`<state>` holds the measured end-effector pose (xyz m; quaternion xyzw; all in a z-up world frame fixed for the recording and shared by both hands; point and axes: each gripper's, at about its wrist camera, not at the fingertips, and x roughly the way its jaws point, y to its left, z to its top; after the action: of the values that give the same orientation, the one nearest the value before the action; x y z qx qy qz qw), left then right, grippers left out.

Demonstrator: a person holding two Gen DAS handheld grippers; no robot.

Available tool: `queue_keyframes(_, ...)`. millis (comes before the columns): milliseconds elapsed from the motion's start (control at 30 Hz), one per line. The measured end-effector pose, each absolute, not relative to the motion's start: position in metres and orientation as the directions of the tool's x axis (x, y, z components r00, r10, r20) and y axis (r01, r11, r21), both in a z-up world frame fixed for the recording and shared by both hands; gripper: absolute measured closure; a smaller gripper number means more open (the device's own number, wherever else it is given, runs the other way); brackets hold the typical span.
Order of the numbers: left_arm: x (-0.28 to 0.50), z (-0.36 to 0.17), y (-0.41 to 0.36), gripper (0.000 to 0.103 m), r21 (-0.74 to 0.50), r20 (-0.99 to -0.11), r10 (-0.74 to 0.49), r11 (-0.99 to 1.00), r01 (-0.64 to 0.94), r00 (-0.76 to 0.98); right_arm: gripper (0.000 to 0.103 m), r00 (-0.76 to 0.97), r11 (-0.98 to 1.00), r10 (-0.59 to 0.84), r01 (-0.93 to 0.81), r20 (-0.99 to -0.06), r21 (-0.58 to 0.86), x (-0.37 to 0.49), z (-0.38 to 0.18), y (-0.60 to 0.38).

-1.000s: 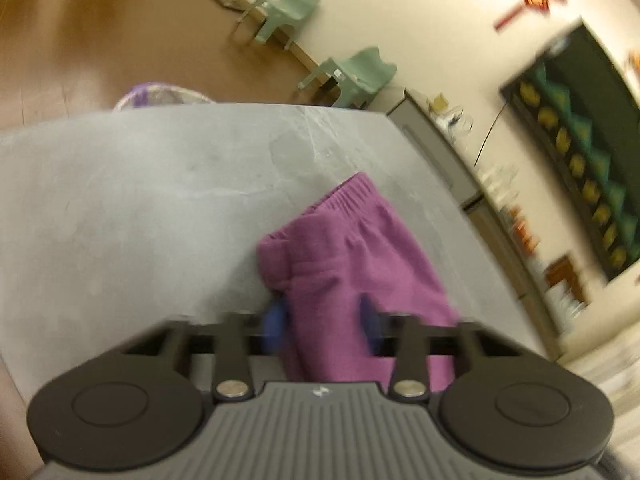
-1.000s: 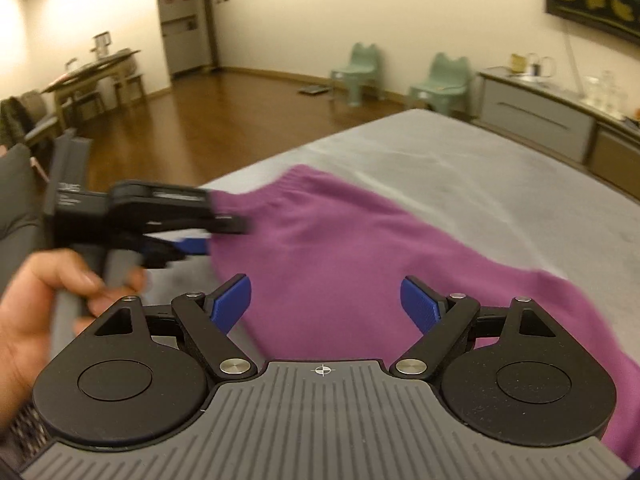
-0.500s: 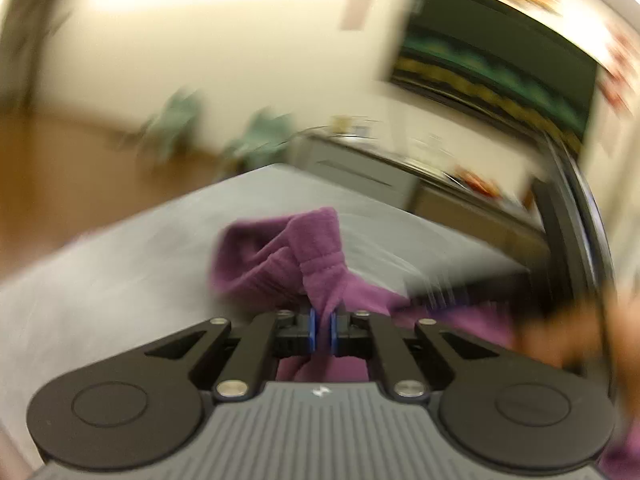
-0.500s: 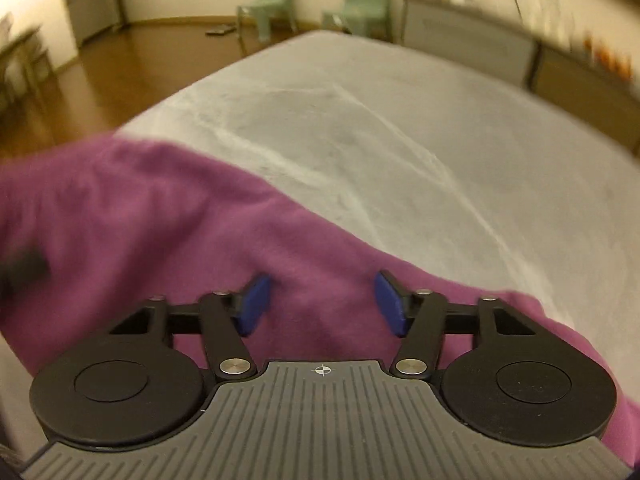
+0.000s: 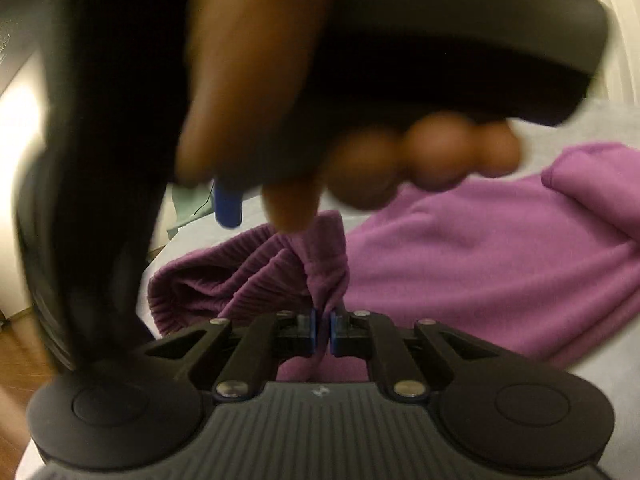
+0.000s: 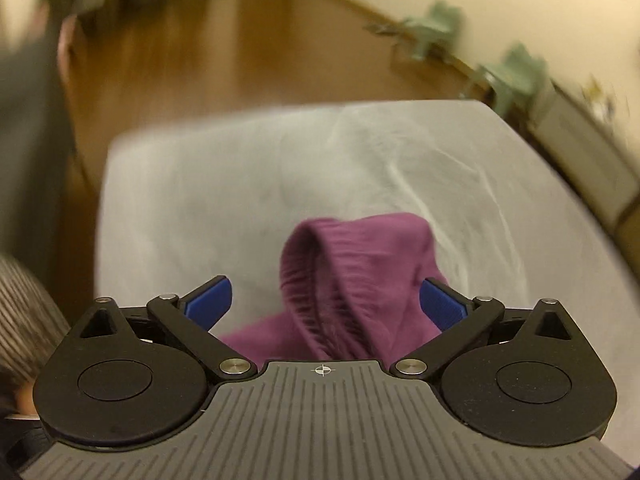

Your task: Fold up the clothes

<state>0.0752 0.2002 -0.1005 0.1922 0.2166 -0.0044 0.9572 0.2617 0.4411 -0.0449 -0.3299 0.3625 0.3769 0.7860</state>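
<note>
A purple garment (image 5: 480, 264) with a ribbed elastic band (image 5: 224, 280) lies on the grey table (image 6: 200, 184). My left gripper (image 5: 324, 322) is shut on a pinched fold of it, lifted just above the cloth. A person's hand (image 5: 400, 160) holding the right gripper fills the top of the left wrist view, with one blue pad (image 5: 228, 204) showing. In the right wrist view my right gripper (image 6: 324, 300) points down over a raised loop of the garment (image 6: 360, 272). Its jaws are opening wide, and the loop stands between the pads untouched.
The table's far edge and left edge drop to a wooden floor (image 6: 224, 48). Two green chairs (image 6: 516, 76) and a low cabinet (image 6: 592, 148) stand along the wall at right. A dark sleeve (image 6: 24, 120) and striped cloth (image 6: 24, 312) sit at the left.
The left gripper shut on the garment's edge, rolled upright and carried the fold sideways. The right gripper narrowed, then spread wide and sank over the bunched band. The right hand now blocks the left view.
</note>
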Motion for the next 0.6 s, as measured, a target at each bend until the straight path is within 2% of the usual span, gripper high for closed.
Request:
queue_keyframes(67, 0.073, -0.101, 0.201, 0.097, 0.382, -0.416, 0.087, 0.920, 0.087, 0.905, 0.007, 0.497, 0.445, 0.221, -0.817, -0.839, -0.367, 0.272, -0.078, 0.468)
queue_keyframes(100, 0.070, -0.100, 0.201, 0.097, 0.391, -0.410, 0.092, 0.917, 0.084, 0.908, 0.036, 0.510, 0.461, 0.199, -0.802, -0.837, -0.379, 0.280, -0.086, 0.469)
queue_keyframes(133, 0.067, -0.100, 0.202, 0.097, 0.400, -0.403, 0.097, 0.913, 0.080, 0.910, 0.070, 0.512, 0.530, 0.232, -0.779, -0.827, -0.334, 0.290, -0.084, 0.457)
queue_keyframes(233, 0.055, -0.096, 0.201, 0.097, 0.433, -0.366, 0.096, 0.898, 0.078, 0.926, 0.084, 0.531, 0.706, 0.323, -0.687, -0.783, -0.175, 0.320, -0.075, 0.420)
queue_keyframes(400, 0.047, -0.104, 0.179, 0.096, 0.475, -0.402, 0.009, 0.857, 0.201, 0.915, 0.084, 0.550, 0.883, 0.432, -0.420, -0.715, 0.210, 0.348, -0.092, 0.307)
queue_keyframes(467, 0.046, -0.110, 0.169, 0.095, 0.491, -0.431, -0.011, 0.836, 0.245, 0.902, 0.084, 0.535, 0.912, 0.402, -0.309, -0.743, 0.271, 0.353, -0.124, 0.271)
queue_keyframes(533, 0.045, -0.114, 0.160, 0.090, 0.502, -0.454, -0.020, 0.820, 0.275, 0.891, 0.084, 0.519, 0.922, 0.387, -0.235, -0.762, 0.308, 0.365, -0.158, 0.253)
queue_keyframes(600, 0.047, -0.113, 0.162, 0.089, 0.486, -0.475, -0.011, 0.830, 0.273, 0.880, 0.084, 0.504, 0.907, 0.418, -0.188, -0.756, 0.376, 0.378, -0.181, 0.242)
